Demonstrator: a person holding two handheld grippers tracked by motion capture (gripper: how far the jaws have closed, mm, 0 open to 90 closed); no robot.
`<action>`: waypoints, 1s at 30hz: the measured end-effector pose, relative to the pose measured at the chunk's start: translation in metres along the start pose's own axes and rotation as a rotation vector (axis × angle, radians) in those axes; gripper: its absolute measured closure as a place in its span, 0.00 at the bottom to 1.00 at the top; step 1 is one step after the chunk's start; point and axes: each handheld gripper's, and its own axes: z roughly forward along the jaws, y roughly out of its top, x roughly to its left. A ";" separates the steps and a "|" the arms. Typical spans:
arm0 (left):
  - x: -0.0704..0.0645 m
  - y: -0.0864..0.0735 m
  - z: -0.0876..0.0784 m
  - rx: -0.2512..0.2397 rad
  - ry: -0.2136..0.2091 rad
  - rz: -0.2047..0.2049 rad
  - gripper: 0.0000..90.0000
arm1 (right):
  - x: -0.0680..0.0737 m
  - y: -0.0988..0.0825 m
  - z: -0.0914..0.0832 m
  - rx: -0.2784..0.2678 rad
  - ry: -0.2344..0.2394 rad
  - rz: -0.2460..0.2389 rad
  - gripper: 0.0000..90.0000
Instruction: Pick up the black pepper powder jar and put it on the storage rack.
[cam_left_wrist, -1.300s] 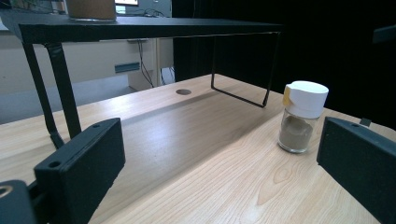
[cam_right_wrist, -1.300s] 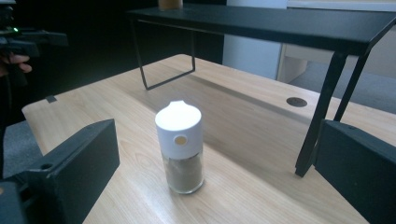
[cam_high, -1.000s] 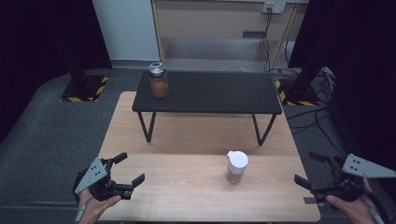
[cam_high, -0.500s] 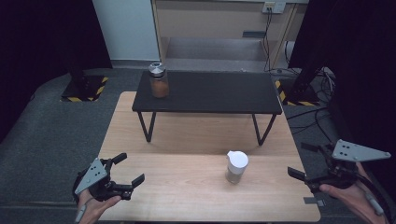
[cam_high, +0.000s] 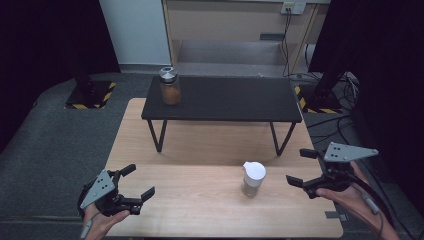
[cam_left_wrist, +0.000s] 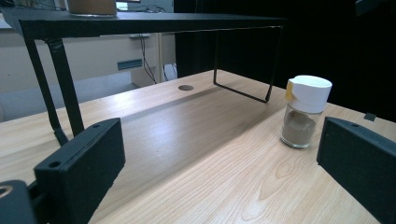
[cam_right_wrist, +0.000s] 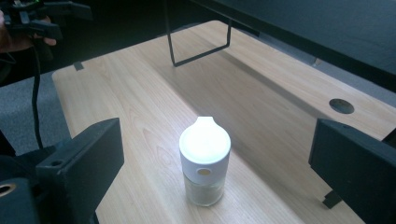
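A small glass shaker (cam_high: 253, 177) with a white cap and pale powder stands upright on the wooden table (cam_high: 200, 145), right of centre. It also appears in the left gripper view (cam_left_wrist: 306, 112) and close ahead in the right gripper view (cam_right_wrist: 204, 158). My right gripper (cam_high: 299, 167) hovers just right of the shaker, a gap apart. It is open; its jaws have just been closing a little with nothing between them. At the table's near left corner my left gripper (cam_high: 139, 181) is open and empty, its black fingers (cam_left_wrist: 84, 161) low over the wood.
A black raised shelf (cam_high: 225, 97) on thin metal legs spans the table's far half. On its left end is a metal-lidded jar (cam_high: 170, 86) with brown contents. A round hole (cam_right_wrist: 341, 106) pierces the tabletop. Cables (cam_high: 325, 107) lie on the floor at the right.
My right gripper has moved in from the table's right edge toward the shaker and risen slightly. The left gripper, the shaker and the jar have stayed put.
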 end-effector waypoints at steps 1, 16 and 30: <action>0.000 0.000 0.000 0.000 0.000 0.000 0.00 | 0.000 0.001 0.003 0.010 0.004 0.003 0.04; -0.002 0.000 -0.001 0.006 0.003 0.010 0.00 | 0.004 0.004 0.063 0.127 -0.004 -0.013 0.05; -0.003 0.001 -0.001 0.012 0.002 0.020 0.00 | 0.006 0.001 0.106 0.184 0.007 -0.010 0.06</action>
